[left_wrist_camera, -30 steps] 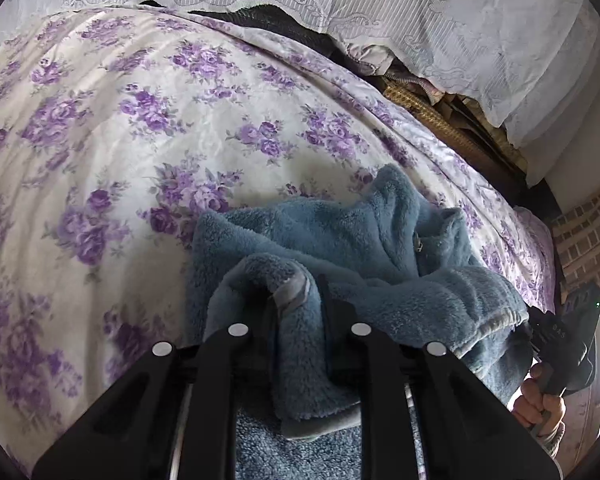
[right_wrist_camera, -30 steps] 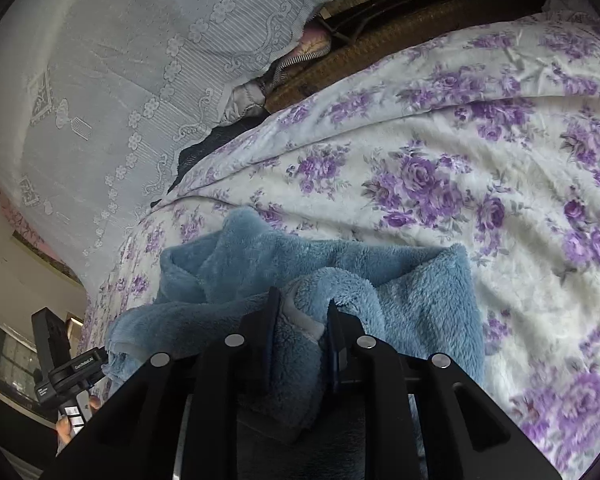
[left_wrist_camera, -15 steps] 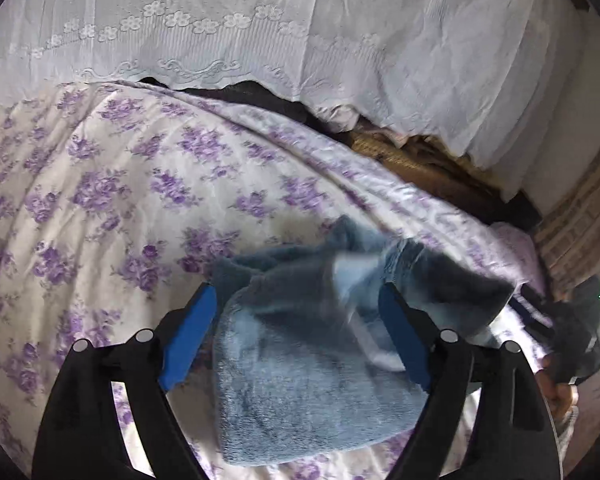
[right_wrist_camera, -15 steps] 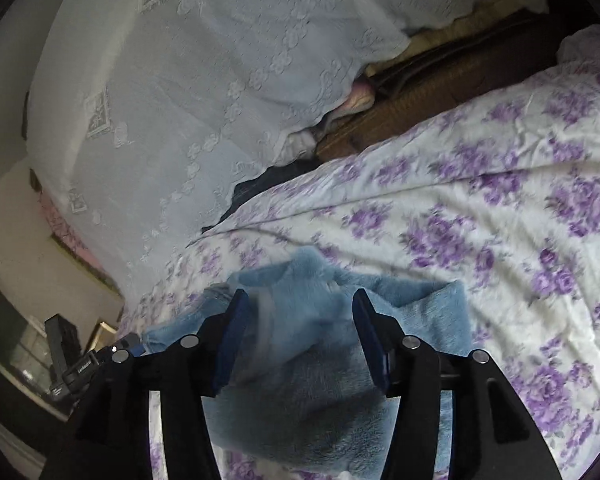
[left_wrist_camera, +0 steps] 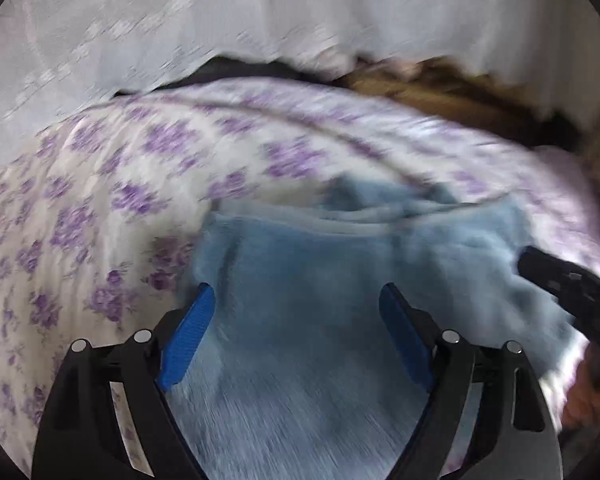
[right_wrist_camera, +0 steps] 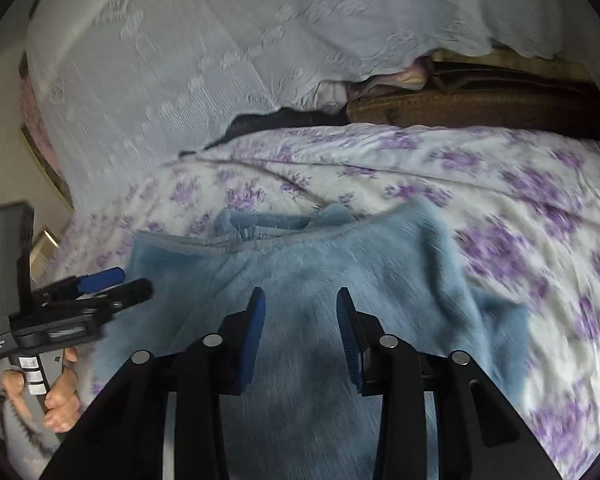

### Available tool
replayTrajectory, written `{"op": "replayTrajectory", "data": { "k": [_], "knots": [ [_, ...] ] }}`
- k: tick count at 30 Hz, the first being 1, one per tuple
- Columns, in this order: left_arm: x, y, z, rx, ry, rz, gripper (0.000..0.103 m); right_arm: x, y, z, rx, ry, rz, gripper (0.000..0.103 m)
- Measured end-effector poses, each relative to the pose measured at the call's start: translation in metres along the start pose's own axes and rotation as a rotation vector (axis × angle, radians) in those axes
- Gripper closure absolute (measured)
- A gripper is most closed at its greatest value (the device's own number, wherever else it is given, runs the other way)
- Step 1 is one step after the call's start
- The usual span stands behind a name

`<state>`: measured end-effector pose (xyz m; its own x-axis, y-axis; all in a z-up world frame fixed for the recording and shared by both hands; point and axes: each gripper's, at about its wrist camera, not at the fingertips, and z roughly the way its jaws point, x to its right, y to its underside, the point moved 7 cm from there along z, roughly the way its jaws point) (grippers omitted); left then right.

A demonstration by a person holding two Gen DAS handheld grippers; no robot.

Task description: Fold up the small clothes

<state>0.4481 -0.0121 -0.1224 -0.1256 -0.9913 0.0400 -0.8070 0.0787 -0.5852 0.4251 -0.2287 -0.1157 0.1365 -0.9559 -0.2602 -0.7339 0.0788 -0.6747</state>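
A blue fleece garment [left_wrist_camera: 340, 280] lies spread on a bed [left_wrist_camera: 100, 200] covered by a white sheet with purple flowers. Its collar end points toward the far edge of the bed, where a white lace cloth [right_wrist_camera: 220, 60] hangs above brown cushions [right_wrist_camera: 480, 100].

The left hand-held gripper [left_wrist_camera: 296, 312] hovers over the near part of the garment. Its jaws have just been opening and now stand wide apart, released, with the fleece lying below and between the blue pads [left_wrist_camera: 188, 336] but not pressed by them.

The right hand-held gripper [right_wrist_camera: 300, 312] also hangs above the near middle of the garment. Its jaws have just been closing a little, yet a clear gap stays between the blue pads [right_wrist_camera: 252, 336]; they grasp nothing.

In the right wrist view the left hand-held gripper [right_wrist_camera: 104, 280] appears at the garment's left edge, held by a hand [right_wrist_camera: 56, 392] in a grey sleeve. Both views are blurred.
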Motion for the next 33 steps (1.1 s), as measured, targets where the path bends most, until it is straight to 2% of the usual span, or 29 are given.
{"op": "replayTrajectory", "data": {
  "k": [2,3,4,5,6,7,11,14,17,18,19,21,22,23,25,27,29,31,33],
  "knots": [
    [-0.013,-0.001,0.024,-0.039,-0.023,-0.054,0.015,0.008,-0.004,0.023,-0.026,0.053,0.024,0.057],
    [-0.019,0.001,0.038,-0.062,-0.027,-0.074,0.008,0.022,0.000,0.045,-0.068,0.087,0.060,0.056],
    [-0.024,0.004,0.050,-0.072,-0.042,-0.082,0.004,0.030,0.005,0.057,-0.088,0.069,0.090,0.056],
    [-0.028,0.009,0.061,-0.070,-0.062,-0.078,0.004,0.033,0.006,0.062,-0.074,0.048,0.103,0.056],
    [-0.028,0.012,0.065,-0.073,-0.036,-0.082,0.004,0.034,0.006,0.057,-0.050,0.032,0.101,0.057],
    [-0.031,0.011,0.062,-0.067,-0.024,-0.091,0.004,0.032,0.005,0.050,-0.043,0.036,0.098,0.057],
    [-0.038,0.010,0.036,-0.034,0.032,-0.133,0.005,0.028,0.004,0.003,0.076,0.048,0.096,0.056],
    [-0.034,0.017,0.006,0.020,0.052,-0.100,0.005,0.029,0.016,-0.023,0.090,0.033,0.102,0.056],
    [-0.017,0.030,-0.009,0.021,0.066,-0.043,0.005,0.027,0.048,-0.033,0.039,0.073,0.051,0.056],
    [-0.010,0.037,-0.010,0.013,0.059,-0.019,0.005,0.028,0.056,-0.030,0.013,0.095,0.034,0.053],
    [-0.005,0.048,-0.006,0.005,0.019,0.010,0.005,0.029,0.064,-0.022,-0.003,0.125,0.008,0.052],
    [0.001,0.062,0.003,0.003,-0.063,0.055,0.004,0.022,0.073,-0.017,0.032,0.187,-0.091,0.050],
    [0.005,0.067,0.004,0.037,-0.113,0.094,0.004,0.020,0.072,-0.019,0.027,0.207,-0.103,0.050],
    [0.005,0.068,0.002,0.052,-0.132,0.101,0.004,0.021,0.070,-0.022,0.029,0.211,-0.089,0.050],
    [0.001,0.071,-0.009,0.047,-0.120,0.062,0.005,0.024,0.074,-0.040,0.070,0.202,-0.038,0.052],
    [-0.008,0.081,-0.029,0.063,-0.048,-0.003,0.005,0.018,0.082,-0.054,0.087,0.189,-0.040,0.051],
    [-0.016,0.091,-0.042,0.075,-0.063,-0.016,0.005,0.011,0.096,-0.063,0.084,0.193,-0.073,0.050],
    [-0.028,0.106,-0.041,0.036,-0.075,-0.038,0.004,0.009,0.112,-0.059,0.036,0.220,-0.112,0.048],
    [-0.037,0.121,-0.028,-0.040,-0.053,-0.076,0.004,0.010,0.120,-0.056,0.022,0.223,-0.120,0.047]
  ]
}}
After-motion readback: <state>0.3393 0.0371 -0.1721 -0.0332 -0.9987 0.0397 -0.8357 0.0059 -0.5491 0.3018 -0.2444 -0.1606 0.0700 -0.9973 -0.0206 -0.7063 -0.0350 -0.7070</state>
